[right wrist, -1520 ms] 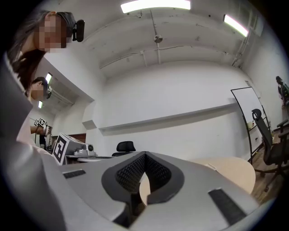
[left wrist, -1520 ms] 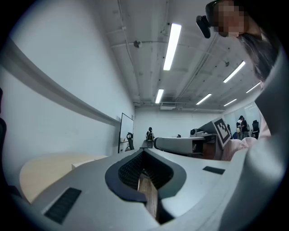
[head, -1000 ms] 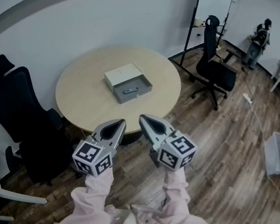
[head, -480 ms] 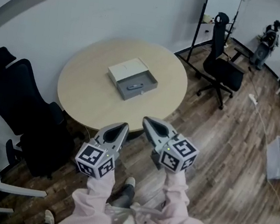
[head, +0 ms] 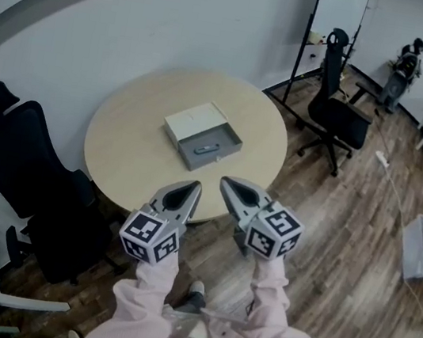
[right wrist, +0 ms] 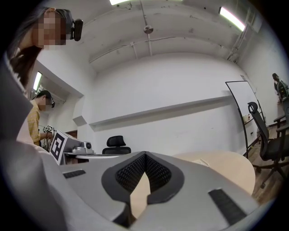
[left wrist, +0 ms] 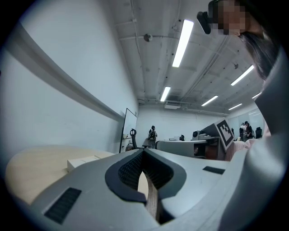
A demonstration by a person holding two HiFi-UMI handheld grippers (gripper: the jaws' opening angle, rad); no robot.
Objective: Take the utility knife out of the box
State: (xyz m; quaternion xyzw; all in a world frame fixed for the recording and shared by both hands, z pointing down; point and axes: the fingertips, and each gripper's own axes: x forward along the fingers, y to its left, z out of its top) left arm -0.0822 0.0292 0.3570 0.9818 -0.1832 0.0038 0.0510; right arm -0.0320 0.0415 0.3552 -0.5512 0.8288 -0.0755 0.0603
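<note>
An open box (head: 210, 146) lies on the round beige table (head: 129, 154), with its white lid (head: 192, 119) folded back. A small dark utility knife (head: 205, 149) rests in the grey tray. My left gripper (head: 192, 188) and right gripper (head: 229, 183) are held side by side over the table's near edge, short of the box. Both point level toward the table, shut and empty. In the left gripper view the left gripper's (left wrist: 143, 152) tips meet, and the box (left wrist: 83, 161) shows low at left. The right gripper's (right wrist: 144, 155) tips also meet, with the table (right wrist: 228, 164) beyond them.
Black office chairs stand left of the table (head: 27, 165) and at the back right (head: 337, 113). A whiteboard stand (head: 306, 44) is behind the table. A person (head: 406, 64) stands far off. A white bin (head: 421, 247) sits on the wood floor at right.
Both grippers have moved forward together toward the table, from over the floor to its near edge. The box now sits closer to them. Both stay shut.
</note>
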